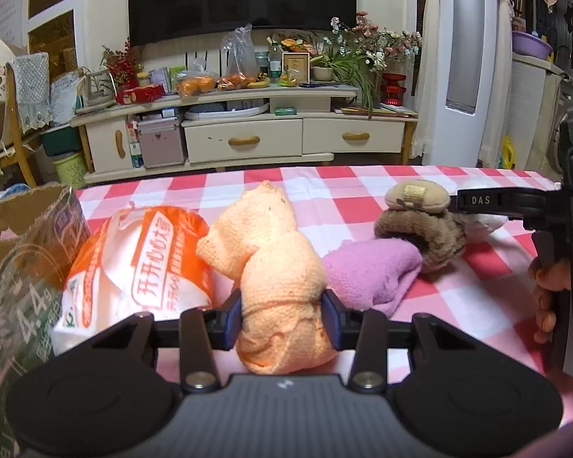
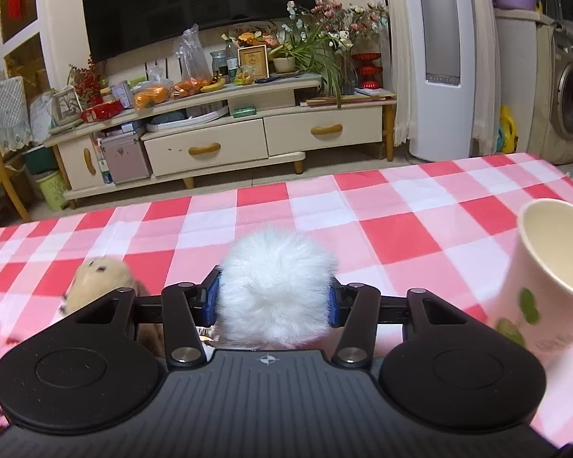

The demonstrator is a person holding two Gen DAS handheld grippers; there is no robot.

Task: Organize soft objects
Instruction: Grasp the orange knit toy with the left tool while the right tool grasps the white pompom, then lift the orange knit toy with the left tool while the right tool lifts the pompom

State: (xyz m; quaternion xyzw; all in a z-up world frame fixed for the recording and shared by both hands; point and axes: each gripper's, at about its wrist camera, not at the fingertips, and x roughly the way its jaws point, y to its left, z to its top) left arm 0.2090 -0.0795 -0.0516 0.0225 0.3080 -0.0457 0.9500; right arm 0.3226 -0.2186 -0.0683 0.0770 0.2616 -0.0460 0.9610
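Pick-up step, both hands loaded. Left gripper is clamped on the near end of the rolled orange cloth, which lies on the checked tablecloth between an orange-and-white packet and a folded pink cloth. Right gripper is closed on a white fluffy ball, pads sunk into the fur, low over the cloth; paper cup near on its right. Likely next: lift both clear and carry them to a sorting spot, perhaps the cardboard box at the left edge.
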